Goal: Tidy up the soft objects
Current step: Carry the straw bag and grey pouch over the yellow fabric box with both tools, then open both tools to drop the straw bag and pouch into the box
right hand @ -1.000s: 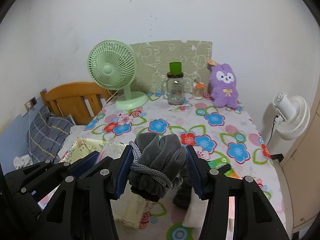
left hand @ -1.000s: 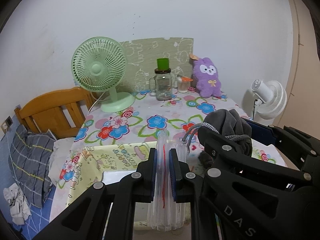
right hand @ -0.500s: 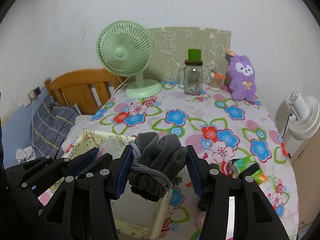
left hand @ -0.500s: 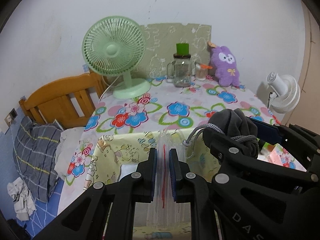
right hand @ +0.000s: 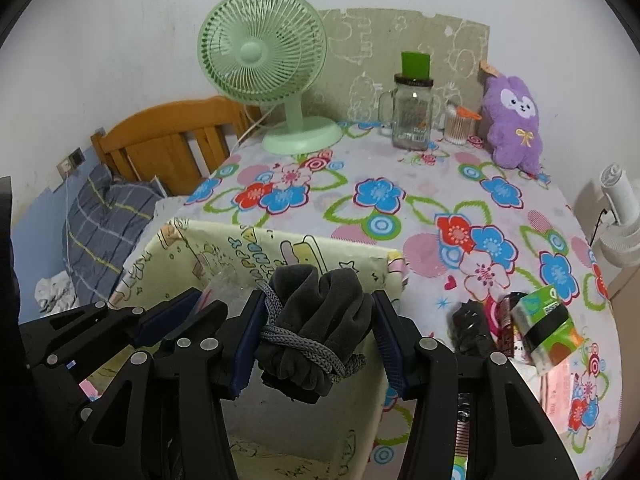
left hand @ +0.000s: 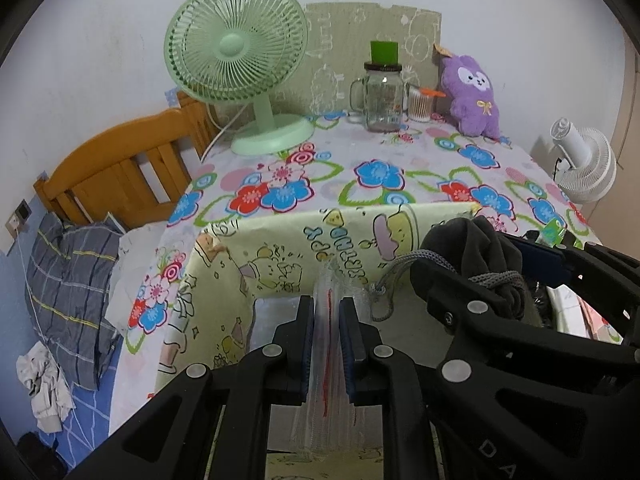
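Right wrist: pouch [right hand: 316, 320] above storage box [right hand: 224, 256].

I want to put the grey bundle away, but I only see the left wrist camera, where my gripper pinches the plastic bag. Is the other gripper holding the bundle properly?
Observer: Yes. The right gripper is shut on the grey bundle, with a blue pad pressing each side and the cord knot facing the camera.
Operator: Is it over the box?
Observer: It seems so. It hangs just inside the far rim of the yellow box, and the pale box floor shows beneath it.
Operator: Is anything next to the box?
Observer: A crumpled black thing lies on the tablecloth to the right of the box, beside a green pack with a black band.
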Demonstrator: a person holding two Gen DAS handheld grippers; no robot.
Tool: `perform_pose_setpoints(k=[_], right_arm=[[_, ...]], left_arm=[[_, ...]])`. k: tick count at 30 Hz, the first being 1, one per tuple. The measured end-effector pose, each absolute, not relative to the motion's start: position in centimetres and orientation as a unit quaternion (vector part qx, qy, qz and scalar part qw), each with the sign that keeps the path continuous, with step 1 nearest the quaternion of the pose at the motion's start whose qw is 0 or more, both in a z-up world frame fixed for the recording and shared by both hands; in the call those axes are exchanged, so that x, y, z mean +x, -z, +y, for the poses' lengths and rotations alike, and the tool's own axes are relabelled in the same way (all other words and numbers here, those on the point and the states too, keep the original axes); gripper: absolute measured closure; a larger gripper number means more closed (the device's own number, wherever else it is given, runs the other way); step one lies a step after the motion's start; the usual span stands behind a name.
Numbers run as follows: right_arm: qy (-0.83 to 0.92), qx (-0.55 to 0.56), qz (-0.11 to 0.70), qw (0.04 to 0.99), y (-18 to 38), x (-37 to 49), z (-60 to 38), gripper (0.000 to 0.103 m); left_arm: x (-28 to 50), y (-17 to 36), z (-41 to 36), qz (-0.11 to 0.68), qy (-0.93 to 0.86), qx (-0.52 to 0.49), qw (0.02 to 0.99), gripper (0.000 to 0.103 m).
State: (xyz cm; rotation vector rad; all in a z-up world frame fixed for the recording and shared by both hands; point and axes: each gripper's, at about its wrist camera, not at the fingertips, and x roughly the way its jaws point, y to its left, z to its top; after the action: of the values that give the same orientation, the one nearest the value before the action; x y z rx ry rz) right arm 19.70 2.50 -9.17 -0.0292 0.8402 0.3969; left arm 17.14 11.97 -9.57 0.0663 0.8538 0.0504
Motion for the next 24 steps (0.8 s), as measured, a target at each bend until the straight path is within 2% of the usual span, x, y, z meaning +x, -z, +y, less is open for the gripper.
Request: perform_pose_setpoints(k=[11,14,16,18,20,22,24], right_arm=[[-0.17,-0.047,0.404,0.898,9.9,20.8,3.4,0.047],[-0.168,-0.049,0.404,0.898,9.9,21.0,3.2,0.047],[-0.17,-0.05,0.404,0.898,9.9,21.1,3.3,0.046],[-0.173,-0.052,0.405,0.896,9.9,21.2,3.4,0.044],[-0.179,-0.054,0.408,0.894,9.9,21.2,3.7,0.038],[-0.187,-0.054,0.409,0.891,9.8,21.2,3.8,0.033],[-0.192,-0.052,0.41,0.89,9.7,21.2,3.9,0.028]], left_arm=[[19.0,11.1,12.7,0.427,-0.018,0.028,0.904,0.09],[19.1,11.1,12.6,0.43,-0.012,0.026,0.903,0.07],[19.0,11.0,12.6,0.429,-0.008,0.025,0.903,0.067],[19.0,10.9,12.7,0.431,-0.009,0.022,0.902,0.056],[18.9,10.9,12.9,0.435,-0.011,0.019,0.9,0.045],[18.6,10.7,13.1,0.439,-0.007,0.015,0.898,0.043],[18.3,10.5,13.1,0.439,-0.007,0.013,0.898,0.032]])
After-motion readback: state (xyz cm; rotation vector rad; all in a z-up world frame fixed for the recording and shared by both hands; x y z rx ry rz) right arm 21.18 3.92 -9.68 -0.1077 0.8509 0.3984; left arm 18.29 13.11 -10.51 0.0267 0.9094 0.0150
